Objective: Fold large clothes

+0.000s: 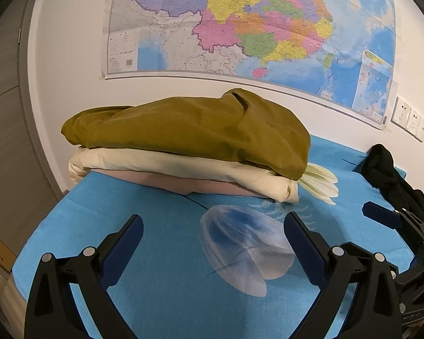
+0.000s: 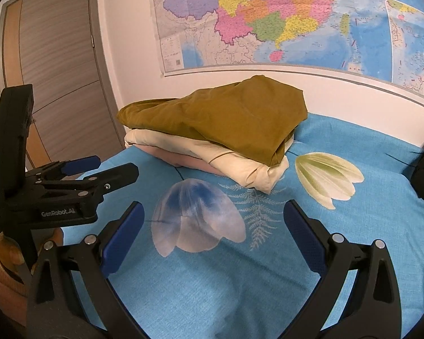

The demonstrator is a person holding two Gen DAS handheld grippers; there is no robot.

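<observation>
Blue bed (image 2: 212, 282) under a wall map (image 2: 268, 14); folded stack (image 1: 183, 147) at 12 o'clock, black garment (image 1: 387, 169) at 2. Left hand-held gripper (image 1: 213, 234) and right hand-held gripper (image 2: 213, 220) both gape wide, empty. Between garments, I'd guess; next, fetch the black one

Olive garment (image 1: 189, 130) tops cream (image 1: 183, 169) and pink folds (image 1: 212, 187) on a flower-printed blue bedsheet (image 2: 212, 282).

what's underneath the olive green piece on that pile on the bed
Under the olive green garment lies a folded cream one, and beneath that a pink piece shows only at its edge. All rest on the blue bedsheet. Anything deeper in the pile is covered.
</observation>
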